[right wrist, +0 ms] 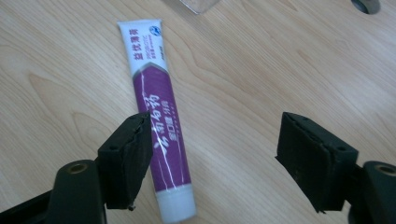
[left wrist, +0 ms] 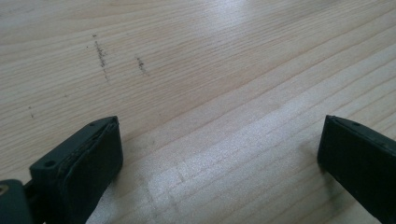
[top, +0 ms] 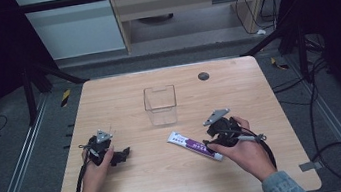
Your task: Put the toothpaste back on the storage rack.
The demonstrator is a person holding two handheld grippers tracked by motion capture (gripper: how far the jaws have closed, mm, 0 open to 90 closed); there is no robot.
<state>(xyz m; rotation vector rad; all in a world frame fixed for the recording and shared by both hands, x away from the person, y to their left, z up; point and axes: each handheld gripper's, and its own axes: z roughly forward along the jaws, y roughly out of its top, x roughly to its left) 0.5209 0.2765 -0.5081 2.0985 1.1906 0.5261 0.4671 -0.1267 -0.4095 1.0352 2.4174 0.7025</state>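
Observation:
A white and purple toothpaste tube (top: 193,146) lies flat on the wooden table (top: 146,190), right of centre. Seen from the right gripper view, the tube (right wrist: 156,107) runs from the top down past the left jaw, its white cap nearest the camera. My right gripper (top: 211,143) hovers over the tube's cap end, open (right wrist: 215,140), with bare wood between the jaws. At the table's left, my left gripper (top: 122,155) rests low in a person's hand. Its jaws stand wide apart (left wrist: 219,149) with nothing but wood between them.
A clear square plastic container (top: 160,105) stands upright behind the tube at the table's middle; a corner of the container (right wrist: 196,4) shows in the right gripper view. A small dark round disc (top: 203,76) sits at the back right. Cables trail on the floor at the right.

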